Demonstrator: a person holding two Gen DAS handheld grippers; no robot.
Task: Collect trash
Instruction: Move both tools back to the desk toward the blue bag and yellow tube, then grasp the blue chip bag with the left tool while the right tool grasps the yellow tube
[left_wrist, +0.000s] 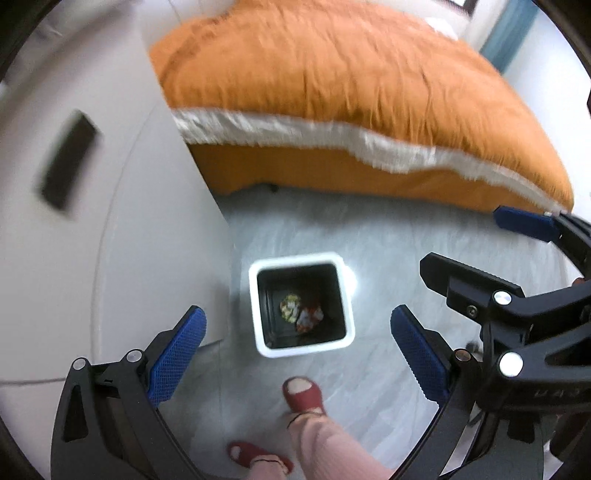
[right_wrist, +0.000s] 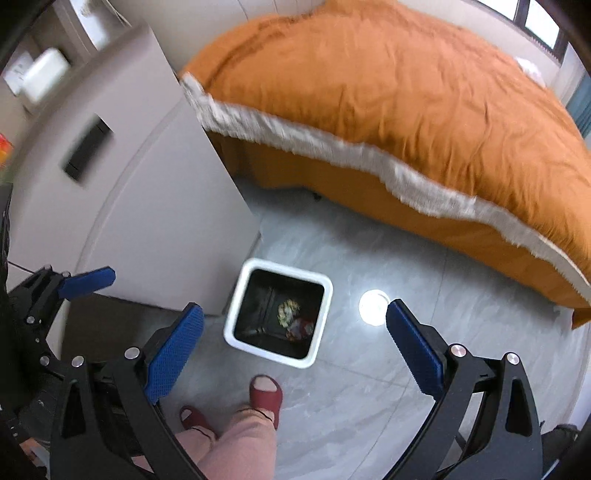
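Two crumpled trash bits lie at the bottom of the white bin on the floor by the cabinet, w/ bed beyond. Your left tongs & right tongs hover above it, both spread wide, gripping nothing, prob. just past a drop.

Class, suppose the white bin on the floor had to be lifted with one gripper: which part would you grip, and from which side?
Probably the white rim of the bin, from above, one finger inside and one outside. It stands upright with its mouth open, and the body looks too wide to span. The wall near the bed looks clear; the cabinet crowds the opposite side.
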